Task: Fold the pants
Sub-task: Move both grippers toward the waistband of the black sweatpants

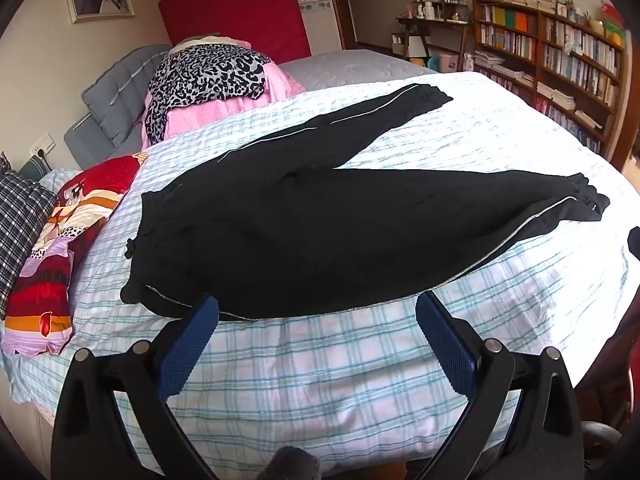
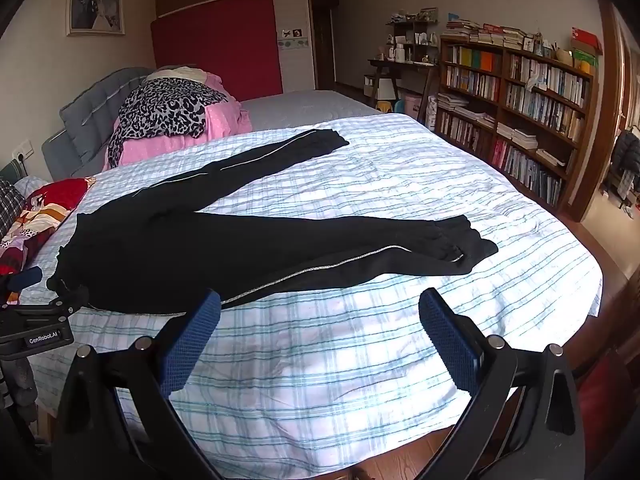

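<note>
We see the black pants [image 1: 320, 232] spread flat on the bed's plaid sheet [image 1: 328, 380], unfolded, with the waistband toward the patterned pillow [image 1: 52, 264] and the two legs splayed apart in a V. The nearer leg runs along the sheet's near side, its cuff [image 2: 460, 244] lying well in from the sheet's far corner; the farther leg angles away toward the pink blanket [image 2: 176, 140] with the leopard-print cloth [image 2: 168, 108] on it. A thin pale stripe runs down the outer seam of each leg.

Our left gripper [image 1: 318, 320] hangs above the sheet just short of the pants' near edge, its blue-padded fingers [image 1: 188, 344] spread wide with nothing between them. Our right gripper [image 2: 320, 316] sits likewise released, fingers [image 2: 448, 344] wide over bare sheet, just shy of the nearer leg. Neither touches the pants. From the right wrist view, part of the left gripper shows by the waistband's near corner.

Beyond the sheet stands a full bookshelf [image 2: 520, 108].
</note>
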{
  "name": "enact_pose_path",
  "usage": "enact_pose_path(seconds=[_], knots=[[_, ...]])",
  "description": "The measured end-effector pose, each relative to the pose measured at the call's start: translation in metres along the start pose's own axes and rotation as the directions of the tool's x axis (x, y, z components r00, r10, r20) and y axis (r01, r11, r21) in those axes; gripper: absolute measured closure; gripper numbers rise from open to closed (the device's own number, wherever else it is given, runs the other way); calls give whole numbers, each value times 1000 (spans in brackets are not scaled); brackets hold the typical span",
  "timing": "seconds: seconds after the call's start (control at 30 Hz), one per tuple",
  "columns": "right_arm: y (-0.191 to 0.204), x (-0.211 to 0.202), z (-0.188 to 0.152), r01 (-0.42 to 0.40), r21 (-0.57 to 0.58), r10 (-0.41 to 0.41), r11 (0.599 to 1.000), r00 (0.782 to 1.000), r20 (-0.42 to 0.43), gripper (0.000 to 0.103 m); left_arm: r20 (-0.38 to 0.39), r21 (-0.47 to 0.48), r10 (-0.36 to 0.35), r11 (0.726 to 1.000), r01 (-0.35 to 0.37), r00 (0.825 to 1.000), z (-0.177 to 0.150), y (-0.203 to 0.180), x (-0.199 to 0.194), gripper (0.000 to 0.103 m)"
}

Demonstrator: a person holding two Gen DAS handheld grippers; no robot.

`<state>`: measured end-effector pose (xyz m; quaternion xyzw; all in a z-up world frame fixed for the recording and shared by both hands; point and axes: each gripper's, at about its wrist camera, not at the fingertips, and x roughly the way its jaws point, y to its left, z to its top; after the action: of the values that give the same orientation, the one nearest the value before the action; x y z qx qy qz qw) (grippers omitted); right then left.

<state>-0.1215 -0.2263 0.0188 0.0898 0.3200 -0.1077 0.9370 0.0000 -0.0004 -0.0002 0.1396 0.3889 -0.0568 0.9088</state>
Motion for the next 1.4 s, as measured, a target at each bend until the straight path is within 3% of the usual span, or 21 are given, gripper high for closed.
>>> enact_pose_path(seconds=[0.23, 0.43, 0.67, 0.87, 1.17, 1.4], knots=[[-3, 12, -2, 21, -10, -21, 1000, 1000, -17, 2, -13, -32, -14, 999, 13, 1000, 5, 12, 11, 5], [-16, 25, -5, 22, 26, -22, 999, 1000, -22, 2, 2, -5, 36, 999, -36, 999, 9, 4, 26, 5], [-35, 41, -7, 30, 91, -23, 995, 997, -71, 2, -32, -46, -49, 998, 48, 998, 12, 10, 45, 5], [-74, 51, 3, 55, 151, -45, 987, 997, -70, 2, -56, -65, -56, 997, 52, 997, 13, 12, 60, 5], [-151, 80, 17, 174, 240, -157, 955, 983, -91, 2, -74, -4, -69, 998, 69, 995, 15, -6, 79, 5], [-184, 115, 31, 215, 156, -201, 964, 975, -99, 2, -95, 8, -77, 997, 78, 993, 19, -15, 93, 5]])
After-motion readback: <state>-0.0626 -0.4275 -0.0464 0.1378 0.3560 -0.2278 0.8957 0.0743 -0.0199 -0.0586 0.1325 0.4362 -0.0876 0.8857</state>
